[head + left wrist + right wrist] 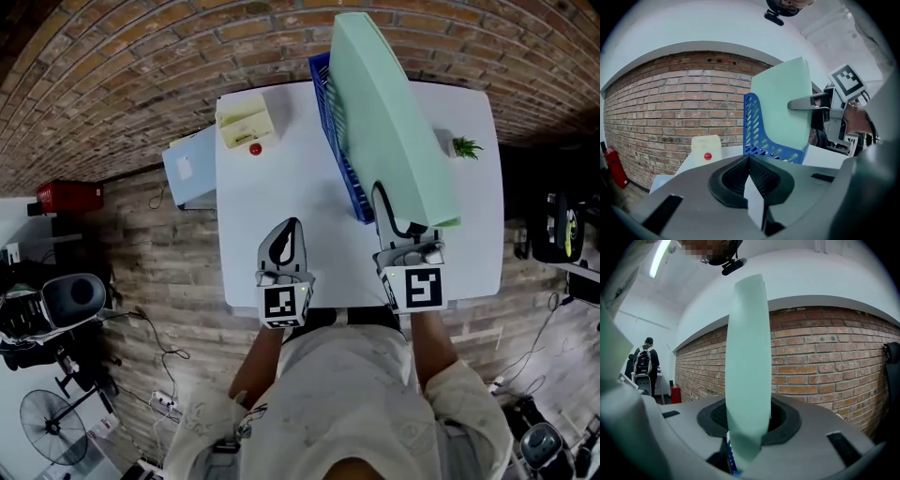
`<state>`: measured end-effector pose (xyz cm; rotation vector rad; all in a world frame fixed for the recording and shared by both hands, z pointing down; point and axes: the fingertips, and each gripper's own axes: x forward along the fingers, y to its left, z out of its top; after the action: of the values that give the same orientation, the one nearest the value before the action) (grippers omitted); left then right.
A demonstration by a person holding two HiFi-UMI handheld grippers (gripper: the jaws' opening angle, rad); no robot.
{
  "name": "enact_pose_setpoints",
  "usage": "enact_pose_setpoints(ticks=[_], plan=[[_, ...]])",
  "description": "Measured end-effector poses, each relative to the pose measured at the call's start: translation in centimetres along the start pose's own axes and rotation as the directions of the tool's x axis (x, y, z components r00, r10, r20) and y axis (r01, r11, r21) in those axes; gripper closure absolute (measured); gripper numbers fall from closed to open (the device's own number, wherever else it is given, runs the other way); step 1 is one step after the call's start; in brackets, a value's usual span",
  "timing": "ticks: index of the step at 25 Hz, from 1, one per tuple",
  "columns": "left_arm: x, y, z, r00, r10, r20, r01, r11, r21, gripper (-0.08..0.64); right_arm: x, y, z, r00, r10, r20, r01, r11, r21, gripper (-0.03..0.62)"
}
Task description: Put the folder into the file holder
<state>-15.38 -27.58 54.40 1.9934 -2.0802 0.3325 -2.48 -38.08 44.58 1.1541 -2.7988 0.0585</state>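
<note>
Mint-green, the folder point(394, 122) stands on edge, its lower edge dipping into the blue file holder point(325, 105) and its long axis running away from us; we clamp its near edge in our right gripper point(392, 217), while our left gripper point(292, 227) is closed on nothing.

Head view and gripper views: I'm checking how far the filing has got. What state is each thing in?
Mint-green folder: standing on edge, lower part inside the holder, top sticking out.
Blue perforated plastic file holder: upright on the white table.
Right gripper: shut on the folder.
Left gripper: shut, empty.
Small potted green plant: upright.
</note>
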Motion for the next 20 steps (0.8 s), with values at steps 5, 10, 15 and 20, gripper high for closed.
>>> enact_pose_setpoints(ticks=[5, 10, 15, 20], plan=[[0.2, -0.2, -0.8, 1.0, -0.006, -0.027, 0.006, 1.0, -0.001, 0.546, 0.6, 0.1, -2.1, 0.999, -0.003, -0.039, 0.003, 1.0, -0.005, 0.442], [0.4, -0.4, -0.7, 1.0, -0.012, -0.022, 0.012, 1.0, 0.0, 0.546, 0.9, 0.2, -4.1, 0.997, -0.007, -0.077, 0.006, 1.0, -0.012, 0.442], [0.6, -0.6, -0.7, 0.999, -0.02, -0.027, 0.02, 1.0, -0.001, 0.546, 1.6, 0.7, -4.6, 0.998, -0.023, -0.051, 0.021, 0.999, -0.04, 0.442], [0.7, -0.4, -0.8, 0.999, -0.019, -0.03, 0.019, 1.0, 0.002, 0.546, 1.9, 1.1, -5.5, 0.993, -0.021, -0.114, 0.005, 0.991, -0.134, 0.439]])
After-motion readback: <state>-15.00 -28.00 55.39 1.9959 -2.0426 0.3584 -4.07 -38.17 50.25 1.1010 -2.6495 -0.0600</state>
